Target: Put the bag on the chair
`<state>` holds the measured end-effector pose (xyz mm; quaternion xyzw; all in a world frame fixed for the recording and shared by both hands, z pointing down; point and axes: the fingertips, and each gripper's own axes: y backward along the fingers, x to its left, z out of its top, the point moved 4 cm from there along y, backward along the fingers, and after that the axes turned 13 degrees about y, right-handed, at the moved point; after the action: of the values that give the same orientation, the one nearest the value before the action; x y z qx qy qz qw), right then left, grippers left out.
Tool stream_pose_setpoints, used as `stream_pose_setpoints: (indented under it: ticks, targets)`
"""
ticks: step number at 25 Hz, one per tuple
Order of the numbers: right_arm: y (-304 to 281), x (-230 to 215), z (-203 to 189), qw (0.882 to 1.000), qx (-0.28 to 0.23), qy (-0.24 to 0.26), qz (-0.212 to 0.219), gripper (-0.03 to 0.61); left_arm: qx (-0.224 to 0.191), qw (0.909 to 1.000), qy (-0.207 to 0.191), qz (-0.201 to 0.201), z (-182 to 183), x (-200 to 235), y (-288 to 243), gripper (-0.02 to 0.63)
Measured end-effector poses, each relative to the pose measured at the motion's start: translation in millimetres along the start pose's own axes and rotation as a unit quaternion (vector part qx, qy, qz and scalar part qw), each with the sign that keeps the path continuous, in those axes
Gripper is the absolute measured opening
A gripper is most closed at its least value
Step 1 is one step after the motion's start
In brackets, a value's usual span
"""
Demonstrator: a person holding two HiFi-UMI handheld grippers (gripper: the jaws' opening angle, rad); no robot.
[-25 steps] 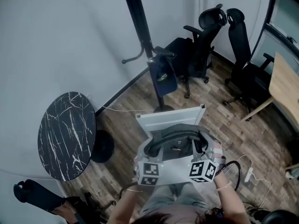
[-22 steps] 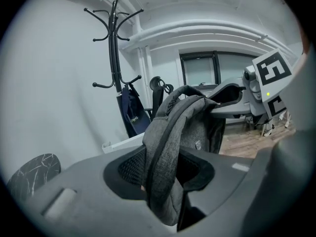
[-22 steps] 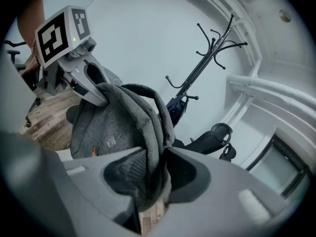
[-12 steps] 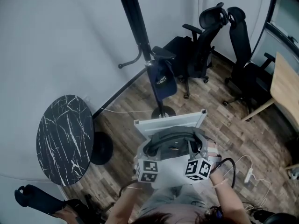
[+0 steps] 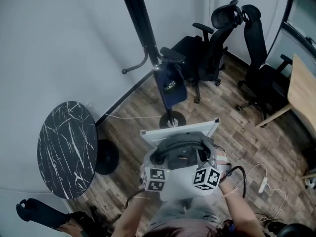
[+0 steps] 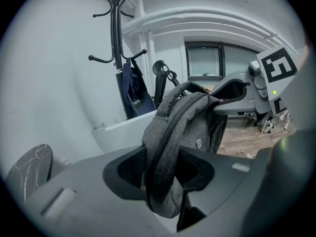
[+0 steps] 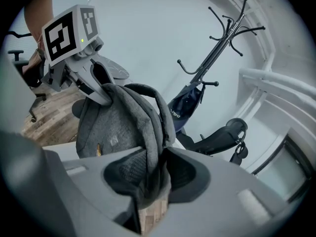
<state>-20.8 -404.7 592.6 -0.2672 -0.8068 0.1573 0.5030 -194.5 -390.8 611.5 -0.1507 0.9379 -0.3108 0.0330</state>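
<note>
A grey backpack (image 5: 181, 153) hangs between my two grippers, just over the white chair (image 5: 180, 129) in front of me. My left gripper (image 5: 158, 161) is shut on a strap at the bag's left side, and the strap (image 6: 165, 147) runs down between its pads. My right gripper (image 5: 209, 158) is shut on grey fabric at the bag's right side (image 7: 148, 152). In the left gripper view the white chair (image 6: 123, 130) stands behind the bag (image 6: 192, 122), and the right gripper (image 6: 237, 90) holds the far side. The right gripper view shows the left gripper (image 7: 94, 90) gripping the bag's (image 7: 113, 127) top.
A black coat stand (image 5: 143, 28) with a navy bag (image 5: 171, 85) stands beyond the white chair. A round black marble table (image 5: 66, 144) is at the left. Two black office chairs (image 5: 212, 48) (image 5: 261, 73) and a wooden desk (image 5: 302, 90) are at the right. Cables and a power strip (image 5: 261, 184) lie on the floor.
The bag, both grippers and the white chair's edge have slid slightly lower in the head view, with the coat stand drifting left. Both grips look the same.
</note>
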Motion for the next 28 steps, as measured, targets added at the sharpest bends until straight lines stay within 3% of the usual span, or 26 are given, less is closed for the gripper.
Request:
stream_pose_setpoints:
  ticks: [11,16,21,28]
  targets:
    - [-17.0,-2.1,2.5,0.999,-0.011,-0.025,0.018,0.141,0.023,0.9995,0.018,-0.013,2.5,12.6,-16.0,0.167]
    - [-20.4,-4.9,4.8,0.999,-0.019,-0.041,0.029,0.164,0.021,0.999,0.035,-0.016,4.9,16.7,-19.6,0.205]
    - [-15.2,-7.2,4.4,0.997,-0.028,-0.06,0.039,0.21,0.024,0.9992,0.031,-0.011,3.1,15.1,-11.9,0.256]
    - [4.7,-7.7,5.6,0.995,-0.057,-0.076,0.036,0.225,0.006,0.9994,0.033,0.004,3.8,13.5,17.5,0.256]
